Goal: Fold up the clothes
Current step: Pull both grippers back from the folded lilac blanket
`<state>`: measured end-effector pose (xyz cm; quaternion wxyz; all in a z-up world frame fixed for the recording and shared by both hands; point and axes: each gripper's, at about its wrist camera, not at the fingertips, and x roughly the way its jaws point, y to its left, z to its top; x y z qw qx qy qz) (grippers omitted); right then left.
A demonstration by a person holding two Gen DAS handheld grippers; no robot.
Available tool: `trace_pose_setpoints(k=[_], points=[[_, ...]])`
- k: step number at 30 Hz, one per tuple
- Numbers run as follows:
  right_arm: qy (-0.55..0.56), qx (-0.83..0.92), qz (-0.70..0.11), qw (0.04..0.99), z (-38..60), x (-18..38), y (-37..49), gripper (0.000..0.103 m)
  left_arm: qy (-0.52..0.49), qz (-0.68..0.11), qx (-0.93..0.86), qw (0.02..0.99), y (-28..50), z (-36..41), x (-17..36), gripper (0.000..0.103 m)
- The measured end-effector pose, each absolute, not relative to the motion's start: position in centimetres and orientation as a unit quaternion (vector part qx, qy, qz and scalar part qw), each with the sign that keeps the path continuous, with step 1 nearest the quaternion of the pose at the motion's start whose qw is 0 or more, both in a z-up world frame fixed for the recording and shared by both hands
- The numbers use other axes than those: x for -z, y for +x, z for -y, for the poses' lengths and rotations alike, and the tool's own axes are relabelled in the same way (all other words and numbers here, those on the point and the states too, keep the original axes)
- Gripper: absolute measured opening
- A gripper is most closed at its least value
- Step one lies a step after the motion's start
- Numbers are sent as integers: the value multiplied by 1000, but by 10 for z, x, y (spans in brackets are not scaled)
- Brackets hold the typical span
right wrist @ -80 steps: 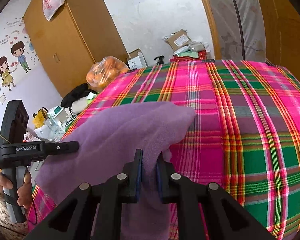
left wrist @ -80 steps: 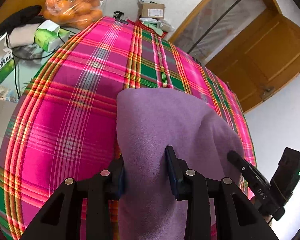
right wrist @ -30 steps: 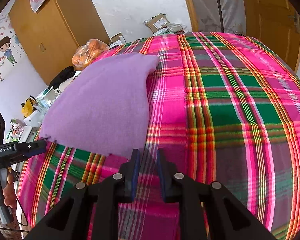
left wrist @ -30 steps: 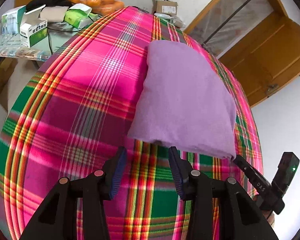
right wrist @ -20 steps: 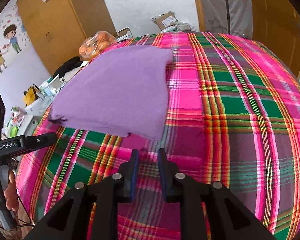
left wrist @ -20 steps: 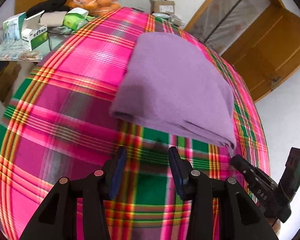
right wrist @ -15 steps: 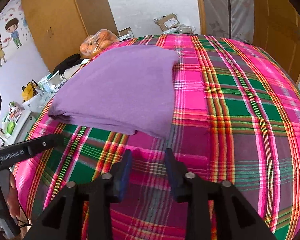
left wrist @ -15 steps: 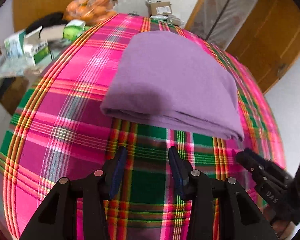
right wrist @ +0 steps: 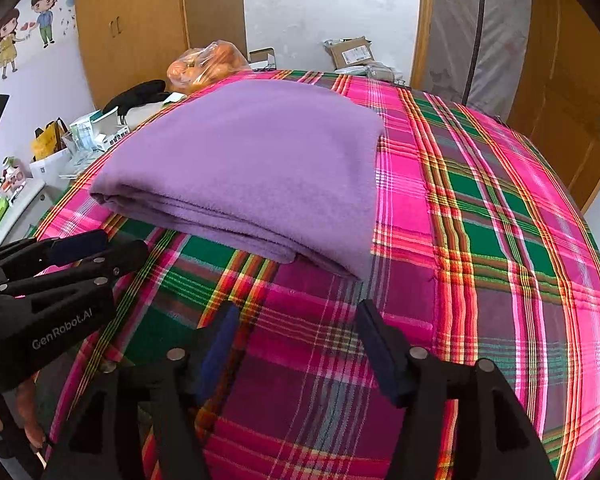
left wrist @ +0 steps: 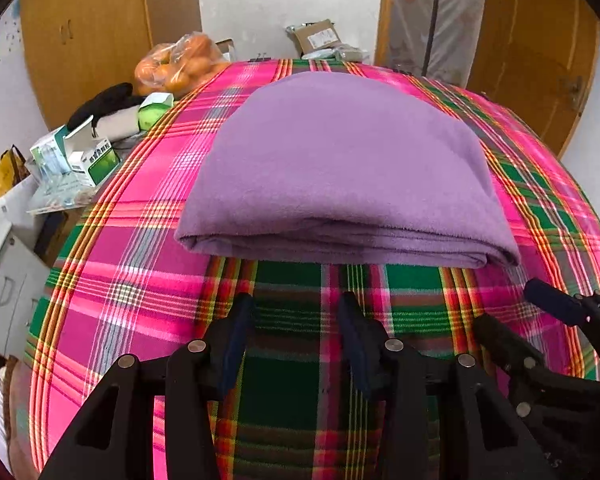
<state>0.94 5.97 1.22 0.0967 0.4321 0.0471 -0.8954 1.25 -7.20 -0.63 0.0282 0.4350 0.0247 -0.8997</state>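
— From the left wrist view, what worries you?

— The purple folded cloth [left wrist: 340, 168] lies flat on the plaid bedspread [left wrist: 140, 280], stacked layers facing the left gripper [left wrist: 296, 320]. That claw hangs spread wide with nothing in it, just short of the near edge. If it bites only the top layer, I'd guess the fold peels open. The right gripper's tip [left wrist: 552, 306] pokes in at the side; how its jaws stand I can't tell from here

— And what's hard to see?

— The cloth's far edge curves out of sight, so I can't tell what garment it is

— The right wrist view?

— The right gripper [right wrist: 296, 332] gapes wide too, empty, near the cloth's corner [right wrist: 256, 160] but not touching. The left gripper [right wrist: 80, 252] sits close alongside; a careless reach could knock the two together. The bag of oranges [right wrist: 208, 64] is partly hidden behind the cloth, and the hand at the lower edge is cut off
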Motion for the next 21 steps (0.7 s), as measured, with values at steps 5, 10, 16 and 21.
trace_pose_setpoints(k=[5,10,16,21], points=[[435,895,-45,89,-60,-11,2,70,426,-21,904,29,2,72,9,48],[437,895,-40,79,-61,-11,-4,74,422,-20,906,31,-7,70,10,52],[439,894,-36,77,-63,-10,-10,78,423,-24,905,38,-11,68,11,54],[439,894,-37,77,-61,-10,-10,79,423,-25,905,37,-11,68,10,54]])
